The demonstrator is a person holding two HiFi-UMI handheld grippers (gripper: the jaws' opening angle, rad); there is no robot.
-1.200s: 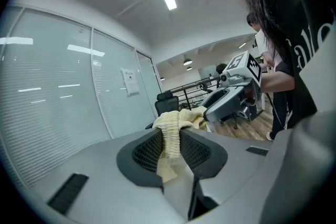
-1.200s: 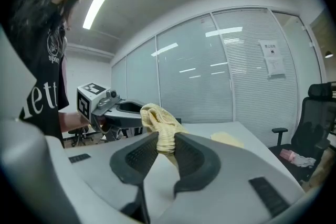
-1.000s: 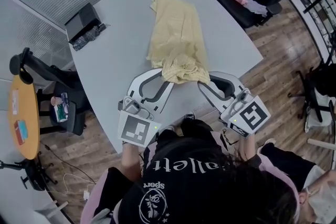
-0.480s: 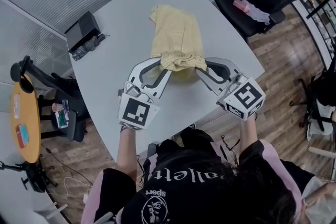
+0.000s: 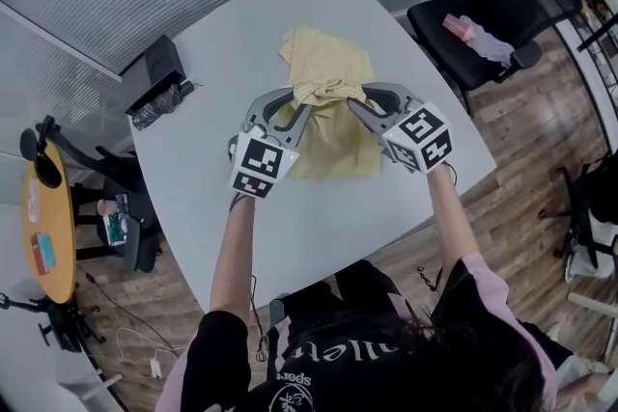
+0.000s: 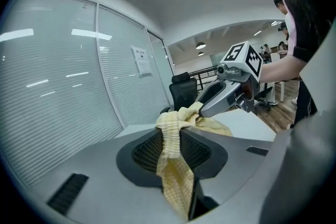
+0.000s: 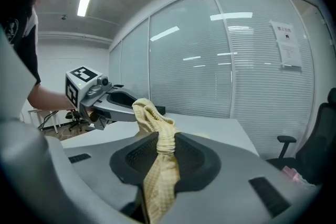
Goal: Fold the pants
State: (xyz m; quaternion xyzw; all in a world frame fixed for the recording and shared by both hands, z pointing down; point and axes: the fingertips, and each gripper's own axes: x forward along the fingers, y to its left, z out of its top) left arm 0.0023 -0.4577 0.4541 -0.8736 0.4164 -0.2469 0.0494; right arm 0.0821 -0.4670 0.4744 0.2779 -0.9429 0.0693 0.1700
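Status: left gripper (image 5: 290,103) is clamped on a bunch of the yellow pants (image 5: 336,148). In the left gripper view, a gathered, ribbed band of the cloth is pinched between the jaws, and a checked tail hangs out toward the camera. The right gripper (image 5: 365,99) is clamped the same way on a second bunch of that band, as confirmed in the right gripper view.

Both bunches are held close together, side by side, lifted above the middle of the garment. The cloth between the two grippers is slack and crumpled. The rest of the pants is laid on the grey table (image 5: 319,217). One part is spread toward the person (image 5: 357,371) below the grippers. Another part is seen beyond them, toward the table's far corner.

The grippers are angled toward each other with tips nearly meeting and marker cubes (image 5: 261,166) facing up. Both arms (image 5: 232,256) are stretched out over the table.

Also on the table: a black box (image 5: 157,63) near the far left edge, well apart from the pants. A black office chair (image 5: 488,10) is parked off the right edge, with a pink item (image 5: 462,26) and pale cloth (image 5: 491,41) on its seat. A small round wooden table (image 5: 43,227) is seen at far left. Glass walls (image 6: 63,92) with blinds are seen in both gripper views.
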